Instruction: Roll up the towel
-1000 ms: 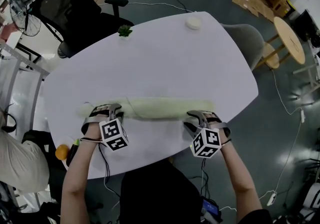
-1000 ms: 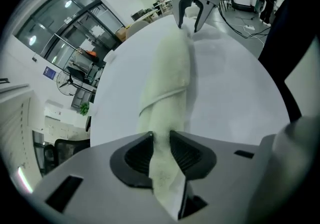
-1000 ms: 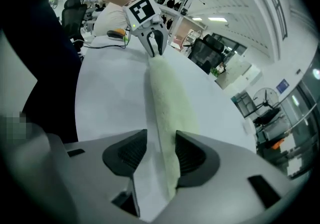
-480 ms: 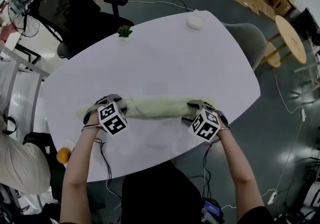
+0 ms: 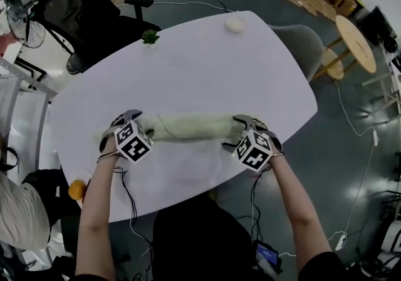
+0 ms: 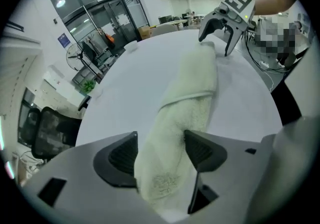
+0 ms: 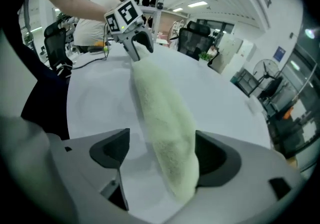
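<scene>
The pale green towel (image 5: pixel 188 127) lies as a long roll across the near part of the white table (image 5: pixel 188 67). My left gripper (image 5: pixel 116 128) straddles the roll's left end and my right gripper (image 5: pixel 235 133) its right end. In the left gripper view the towel (image 6: pixel 172 118) fills the gap between the jaws of my left gripper (image 6: pixel 160 154), which have just been opening. In the right gripper view the towel (image 7: pixel 167 128) lies loose between the wide jaws of my right gripper (image 7: pixel 159 155), also just opened, with a gap on one side.
A small potted plant (image 5: pixel 150 37) and a white round object (image 5: pixel 235 25) stand at the table's far edge. A black office chair (image 5: pixel 81 4) is beyond the left corner, a grey chair (image 5: pixel 304 48) at the right. An orange object (image 5: pixel 76 190) sits low left.
Both grippers have shifted a little farther across the table with the towel roll and rolled at the wrist. Their jaws now stand wider around the roll's ends.
</scene>
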A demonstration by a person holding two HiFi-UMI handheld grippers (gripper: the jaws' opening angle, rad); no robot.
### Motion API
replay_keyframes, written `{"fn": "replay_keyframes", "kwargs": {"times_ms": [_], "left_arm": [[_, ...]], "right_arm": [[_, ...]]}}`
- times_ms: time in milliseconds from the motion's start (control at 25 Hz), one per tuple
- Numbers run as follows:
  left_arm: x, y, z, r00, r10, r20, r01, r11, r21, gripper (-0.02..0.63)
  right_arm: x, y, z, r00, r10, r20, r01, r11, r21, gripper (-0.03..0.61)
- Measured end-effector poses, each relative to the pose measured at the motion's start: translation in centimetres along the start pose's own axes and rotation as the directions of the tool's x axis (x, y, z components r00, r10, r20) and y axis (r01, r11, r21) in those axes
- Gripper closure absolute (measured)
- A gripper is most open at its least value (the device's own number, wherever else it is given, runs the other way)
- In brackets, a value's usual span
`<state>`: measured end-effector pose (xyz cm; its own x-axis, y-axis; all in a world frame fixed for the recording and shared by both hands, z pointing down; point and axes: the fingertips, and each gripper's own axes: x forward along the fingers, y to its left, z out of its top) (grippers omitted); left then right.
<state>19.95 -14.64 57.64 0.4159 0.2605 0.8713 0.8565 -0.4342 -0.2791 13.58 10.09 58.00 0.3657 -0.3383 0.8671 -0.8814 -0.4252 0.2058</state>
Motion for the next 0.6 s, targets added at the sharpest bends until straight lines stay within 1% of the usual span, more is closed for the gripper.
{"fn": "replay_keyframes", "kwargs": {"times_ms": [40, 80, 120, 200, 280, 360, 440, 480, 520, 560, 600], "left_arm": [[-0.7, -0.2, 0.3, 1.0, 0.015, 0.005, -0.015, 1.0, -0.007, 0.282], [-1.5, -0.5, 0.7, 1.0, 0.024, 0.019, -0.023, 0.999, -0.024, 0.271], [-2.3, -1.0, 1.2, 0.999, 0.029, 0.042, -0.027, 0.998, -0.051, 0.264], [-4.2, -2.0, 2.6, 0.993, 0.039, 0.11, -0.026, 0.993, -0.118, 0.254], [-6.4, -2.9, 4.3, 0.98, 0.057, 0.192, -0.02, 0.982, -0.188, 0.251], [-8.7, -3.9, 6.0, 0.956, 0.078, 0.282, -0.001, 0.964, -0.265, 0.25], [-10.7, -5.1, 7.5, 0.926, 0.093, 0.366, 0.037, 0.942, -0.334, 0.25], [-11.5, -5.7, 8.0, 0.912, 0.097, 0.399, 0.057, 0.932, -0.357, 0.25], [-12.0, -6.4, 8.3, 0.9, 0.099, 0.424, 0.075, 0.924, -0.374, 0.25], [-12.3, -7.0, 8.5, 0.892, 0.099, 0.441, 0.091, 0.917, -0.389, 0.251], [-12.5, -7.5, 8.5, 0.885, 0.096, 0.456, 0.111, 0.907, -0.407, 0.251]], "right_arm": [[-1.0, -0.2, 0.2, 0.999, -0.024, 0.025, 0.023, 0.999, 0.024, 0.151], [-2.2, -0.4, 0.4, 0.997, -0.048, 0.053, 0.045, 0.997, 0.055, 0.121], [-3.4, -0.6, 0.5, 0.994, -0.074, 0.083, 0.066, 0.994, 0.09, 0.107], [-6.0, -0.7, 0.6, 0.982, -0.12, 0.143, 0.096, 0.982, 0.163, 0.065], [-8.7, -0.9, 0.8, 0.962, -0.162, 0.219, 0.105, 0.962, 0.253, 0.039], [-11.1, -0.9, 0.9, 0.929, -0.199, 0.312, 0.07, 0.922, 0.38, 0.035], [-13.0, -0.7, 0.7, 0.886, -0.23, 0.402, -0.005, 0.863, 0.505, 0.035], [-13.7, -0.5, 0.5, 0.868, -0.244, 0.432, -0.039, 0.834, 0.551, 0.035], [-14.2, -0.2, 0.3, 0.855, -0.258, 0.449, -0.064, 0.809, 0.585, 0.046], [-14.5, 0.1, 0.0, 0.848, -0.269, 0.456, -0.078, 0.789, 0.61, 0.073], [-14.7, 0.4, -0.3, 0.845, -0.277, 0.456, -0.085, 0.774, 0.628, 0.08]]}}
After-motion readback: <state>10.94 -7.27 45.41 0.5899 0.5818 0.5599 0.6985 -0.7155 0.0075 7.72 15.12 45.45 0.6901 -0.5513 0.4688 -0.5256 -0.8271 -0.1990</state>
